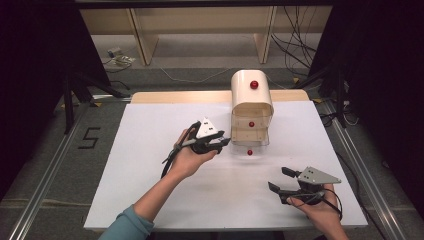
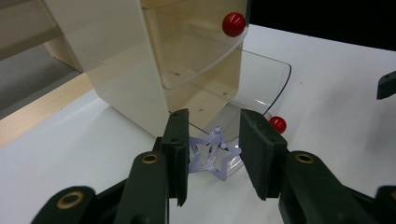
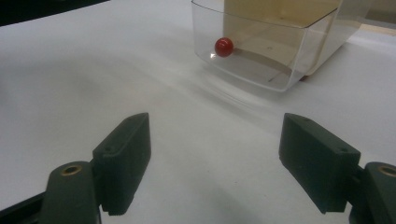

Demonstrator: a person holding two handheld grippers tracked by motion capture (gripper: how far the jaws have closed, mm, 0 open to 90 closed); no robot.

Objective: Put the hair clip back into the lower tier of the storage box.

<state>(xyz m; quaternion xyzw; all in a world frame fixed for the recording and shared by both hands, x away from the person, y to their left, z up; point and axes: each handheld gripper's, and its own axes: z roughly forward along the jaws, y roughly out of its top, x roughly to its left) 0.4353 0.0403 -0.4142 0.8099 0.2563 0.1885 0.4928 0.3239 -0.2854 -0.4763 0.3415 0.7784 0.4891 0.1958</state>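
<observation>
White board covers your table, with a cream drawer cabinet standing at its far edge. Its bottom clear drawer is pulled out, red knob toward you. Your left gripper sits just beside the cabinet's lower corner, clenched on a pale purple star cutout, which stands on edge between the jaws at the open drawer's side. Your right gripper hovers near the table's front right, well apart from the drawer, jaws spread wide and holding nothing.
</observation>
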